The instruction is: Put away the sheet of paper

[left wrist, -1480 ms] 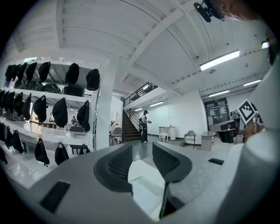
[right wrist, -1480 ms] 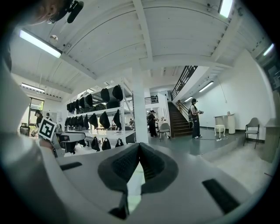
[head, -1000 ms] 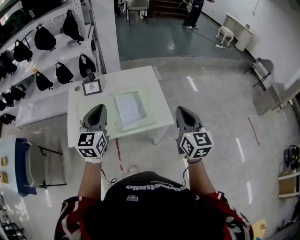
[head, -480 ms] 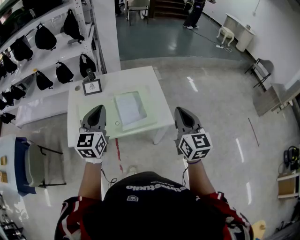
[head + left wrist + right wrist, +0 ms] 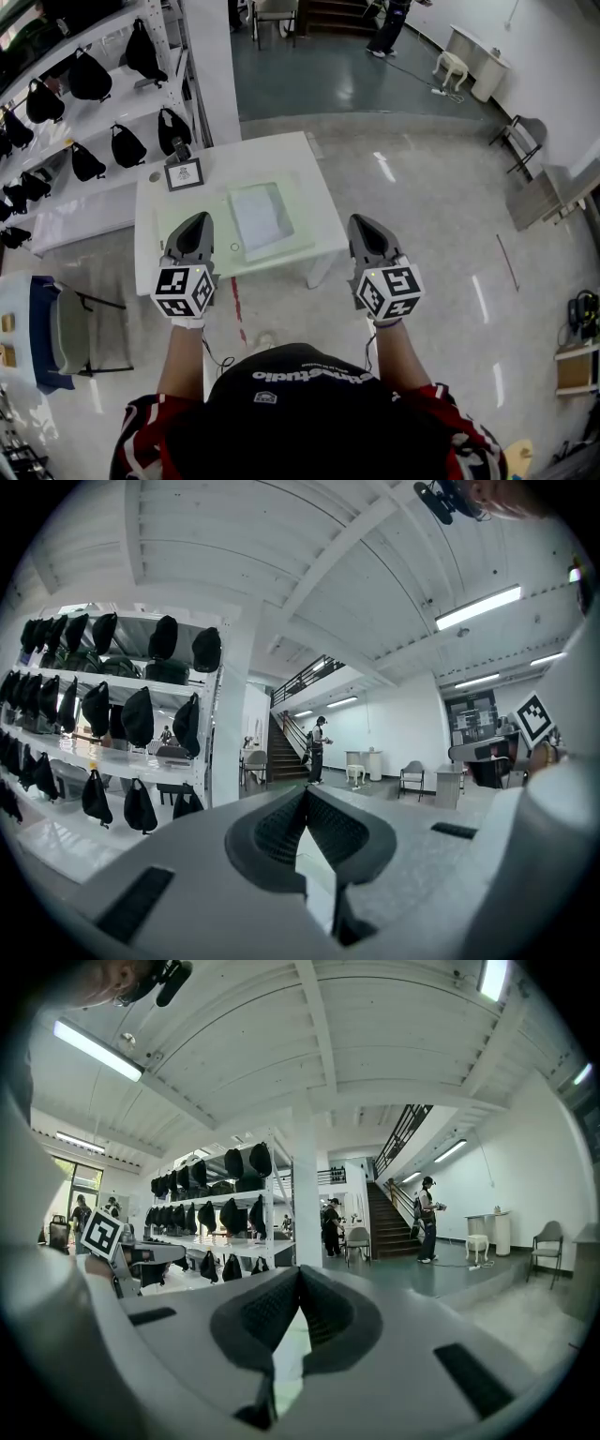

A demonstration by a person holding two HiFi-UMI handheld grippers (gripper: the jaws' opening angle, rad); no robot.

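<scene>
A white sheet of paper (image 5: 256,216) lies flat on a pale green clear folder (image 5: 298,223) in the middle of a small white table (image 5: 272,155). Both grippers are held level above the table's near edge, pointing away from me, apart from the paper. My left gripper (image 5: 197,220) hangs over the near left corner, its jaws closed tip to tip with nothing between them (image 5: 307,791). My right gripper (image 5: 360,221) hovers just off the table's near right corner, its jaws also meeting at the tips and empty (image 5: 298,1269).
A small framed sign (image 5: 184,173) and a dark object (image 5: 180,150) stand at the table's far left. White shelves with black bags (image 5: 89,75) run along the left. A chair (image 5: 70,333) stands lower left. A person (image 5: 386,23) stands far off by stairs.
</scene>
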